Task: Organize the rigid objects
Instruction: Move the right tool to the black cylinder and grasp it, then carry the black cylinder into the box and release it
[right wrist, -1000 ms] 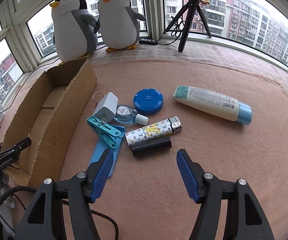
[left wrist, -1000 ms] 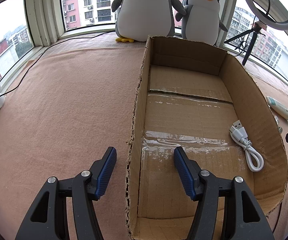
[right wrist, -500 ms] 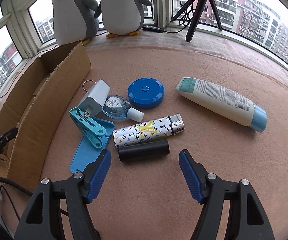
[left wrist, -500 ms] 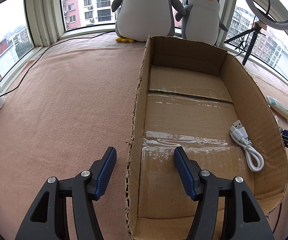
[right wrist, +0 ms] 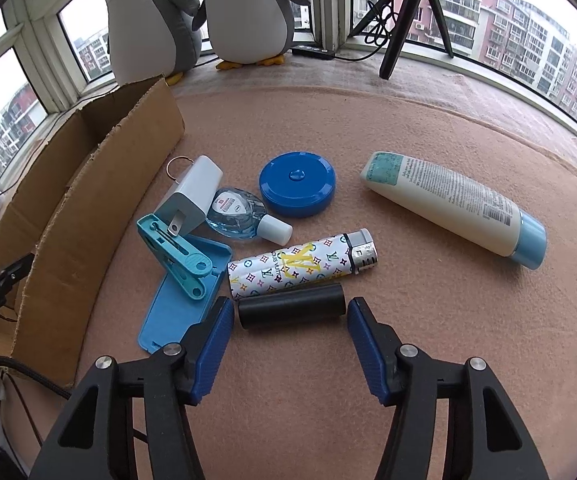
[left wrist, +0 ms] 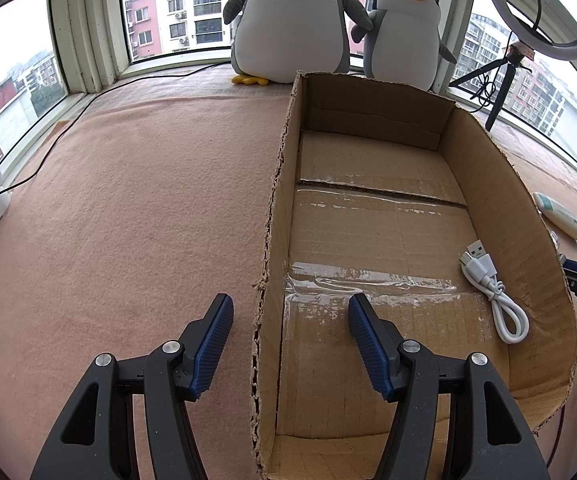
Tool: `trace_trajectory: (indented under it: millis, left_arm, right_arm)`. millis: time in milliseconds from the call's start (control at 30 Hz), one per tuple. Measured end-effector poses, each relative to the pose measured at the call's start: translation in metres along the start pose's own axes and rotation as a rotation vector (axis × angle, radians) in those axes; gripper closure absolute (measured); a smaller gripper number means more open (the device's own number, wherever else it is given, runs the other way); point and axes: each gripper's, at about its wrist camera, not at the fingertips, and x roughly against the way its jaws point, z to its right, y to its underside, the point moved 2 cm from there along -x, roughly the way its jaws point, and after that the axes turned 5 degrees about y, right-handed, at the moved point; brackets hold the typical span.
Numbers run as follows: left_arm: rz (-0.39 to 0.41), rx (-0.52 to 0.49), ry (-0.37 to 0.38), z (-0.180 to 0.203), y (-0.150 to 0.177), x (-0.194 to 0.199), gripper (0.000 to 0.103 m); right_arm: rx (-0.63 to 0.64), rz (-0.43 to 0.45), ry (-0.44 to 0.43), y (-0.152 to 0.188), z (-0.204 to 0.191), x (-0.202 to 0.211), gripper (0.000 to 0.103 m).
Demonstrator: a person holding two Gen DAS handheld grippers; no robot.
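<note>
The right gripper (right wrist: 290, 322) is held low over the pink blanket (right wrist: 428, 320), its fingers (right wrist: 218, 330) spread wide to either side of the black cylinder (right wrist: 291, 307), which lies crosswise between them, apparently untouched; a grasp on its two ends appears to be intended. Just behind the cylinder, touching it, a patterned lighter (right wrist: 302, 264) is laid. Farther back are grouped a teal clip (right wrist: 176, 258), a white charger plug (right wrist: 190, 196), a small clear bottle (right wrist: 244, 216), a blue round case (right wrist: 297, 189) and, apart to the right, a white tube (right wrist: 452, 200).

The left gripper (left wrist: 288, 330) is held with fingers released and empty, straddling the left wall of the cardboard box (left wrist: 276, 208), probably to steady it. Only a white USB cable (left wrist: 492, 292) is contained, by the box's right wall.
</note>
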Motion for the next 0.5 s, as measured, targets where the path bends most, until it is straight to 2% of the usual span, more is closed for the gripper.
trace_trajectory:
  millis: [500]
  left_arm:
    - [0.0, -0.003, -0.001, 0.0, 0.0, 0.0, 0.038]
  right_arm:
    - [-0.009, 0.022, -0.014, 0.003, -0.008, 0.017, 0.054]
